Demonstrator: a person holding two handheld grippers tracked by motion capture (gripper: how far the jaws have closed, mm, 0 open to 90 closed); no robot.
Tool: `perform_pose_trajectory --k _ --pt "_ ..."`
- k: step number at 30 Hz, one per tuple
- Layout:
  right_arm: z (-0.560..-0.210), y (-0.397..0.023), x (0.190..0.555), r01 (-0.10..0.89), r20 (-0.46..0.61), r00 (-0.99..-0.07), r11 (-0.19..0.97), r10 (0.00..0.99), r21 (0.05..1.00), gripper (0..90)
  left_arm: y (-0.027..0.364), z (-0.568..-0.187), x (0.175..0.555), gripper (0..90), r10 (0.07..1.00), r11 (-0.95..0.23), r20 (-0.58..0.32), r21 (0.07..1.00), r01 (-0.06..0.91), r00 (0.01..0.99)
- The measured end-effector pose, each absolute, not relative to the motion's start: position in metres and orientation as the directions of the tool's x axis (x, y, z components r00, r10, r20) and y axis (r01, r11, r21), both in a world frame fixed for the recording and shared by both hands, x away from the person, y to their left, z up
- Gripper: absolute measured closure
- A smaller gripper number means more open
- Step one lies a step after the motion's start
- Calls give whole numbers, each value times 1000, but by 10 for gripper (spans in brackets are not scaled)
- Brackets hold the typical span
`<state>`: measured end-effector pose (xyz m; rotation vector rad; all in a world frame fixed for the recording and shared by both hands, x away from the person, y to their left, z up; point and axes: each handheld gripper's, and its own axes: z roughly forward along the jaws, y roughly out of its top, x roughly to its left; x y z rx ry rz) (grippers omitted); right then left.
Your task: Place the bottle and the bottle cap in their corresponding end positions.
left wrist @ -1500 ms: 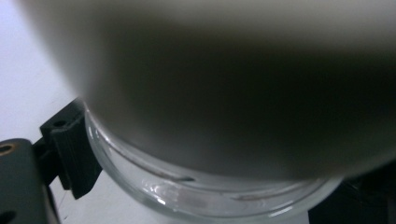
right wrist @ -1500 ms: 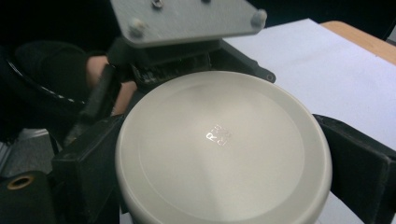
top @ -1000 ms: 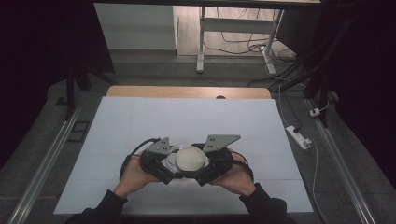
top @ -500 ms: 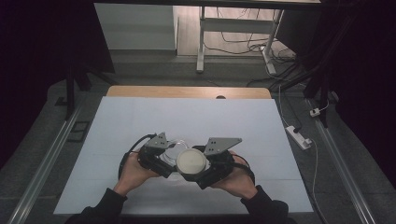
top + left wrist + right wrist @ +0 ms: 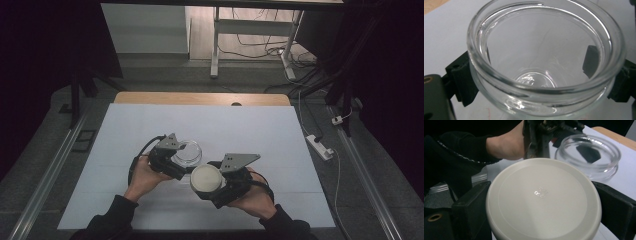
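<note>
jar [image 5: 544, 70] base cut off btm edge | lid [image 5: 544, 200] btm rim cut off | lid embossing too small to read

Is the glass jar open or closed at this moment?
Open. The glass jar, clamped in the left gripper, has a bare rim and looks empty; the white lid is apart from it, held in the right gripper.
</note>
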<state>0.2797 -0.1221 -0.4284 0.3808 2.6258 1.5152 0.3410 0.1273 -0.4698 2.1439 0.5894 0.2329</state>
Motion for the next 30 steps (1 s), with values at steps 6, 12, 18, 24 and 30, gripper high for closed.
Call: perform_pose_trajectory --k 6,12,18,24,30 --pt "-439 -125 279 187 59 -962 484 267 855 73 125 -471 352 69 505 -496 -44 802 332 862" --pt "-449 -123 278 189 59 -962 494 266 849 73 126 -472 363 69 522 -482 -43 809 336 852" --pt "-462 -121 279 194 59 -962 511 268 838 73 124 -471 373 69 533 -477 -32 814 332 845" --pt "-473 -119 279 198 58 -961 525 271 828 73 120 -471 383 69 541 -470 -23 821 324 841" --pt "-486 -115 279 188 43 -963 550 265 814 73 114 -470 391 69 548 -466 -12 826 317 836"
